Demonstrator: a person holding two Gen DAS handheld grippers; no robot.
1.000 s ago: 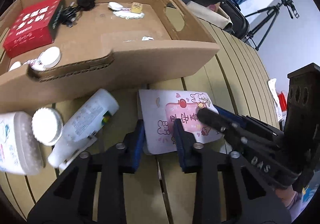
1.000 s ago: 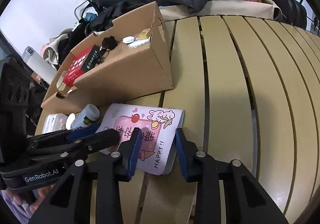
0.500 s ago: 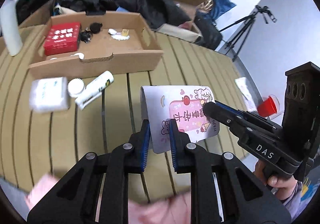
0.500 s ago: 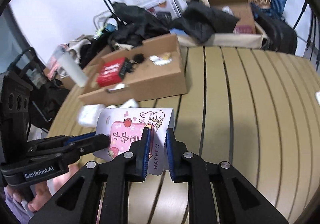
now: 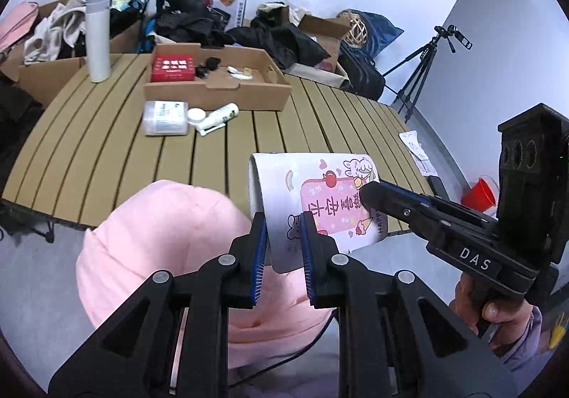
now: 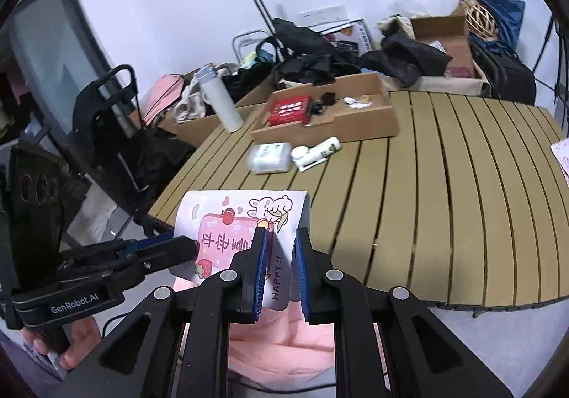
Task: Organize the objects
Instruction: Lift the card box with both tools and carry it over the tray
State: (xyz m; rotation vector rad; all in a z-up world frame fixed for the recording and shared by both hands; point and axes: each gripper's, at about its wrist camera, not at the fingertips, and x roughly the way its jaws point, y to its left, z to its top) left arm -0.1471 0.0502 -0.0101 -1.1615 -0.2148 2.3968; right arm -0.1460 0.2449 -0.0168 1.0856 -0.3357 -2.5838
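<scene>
Nearest the cameras, both grippers are pinching one white paper bag (image 5: 313, 199) printed with a pink panel, a rabbit and the word "HAPPY". The left gripper (image 5: 282, 231) is clamping the bag's lower left edge between its blue pads, jaws closed onto the paper. The right gripper (image 6: 279, 248) is doing the same at the bag's right side, its pads pressing the fold beside the "HAPPY" lettering. Each gripper is showing in the other's view, reaching in from the side with a hand (image 5: 498, 309) wrapped round its handle. The bag is hanging clear of the slatted wooden table (image 6: 462, 202), off its near edge and above a pink garment (image 5: 160, 248) on the person's lap.

Farther off on the table, a white plastic tub (image 5: 165, 117), a small round white lid (image 5: 196, 115) and a white tube (image 5: 218, 117) are lying close together. Just behind them a shallow cardboard tray (image 5: 217, 95) is holding a red box (image 5: 173, 68) and some small items too small to identify. A tall white flask (image 5: 96, 38) is standing upright to the tray's left. Beyond the table, bags, dark clothing and a tripod (image 5: 423, 67) are crowding the wall.
</scene>
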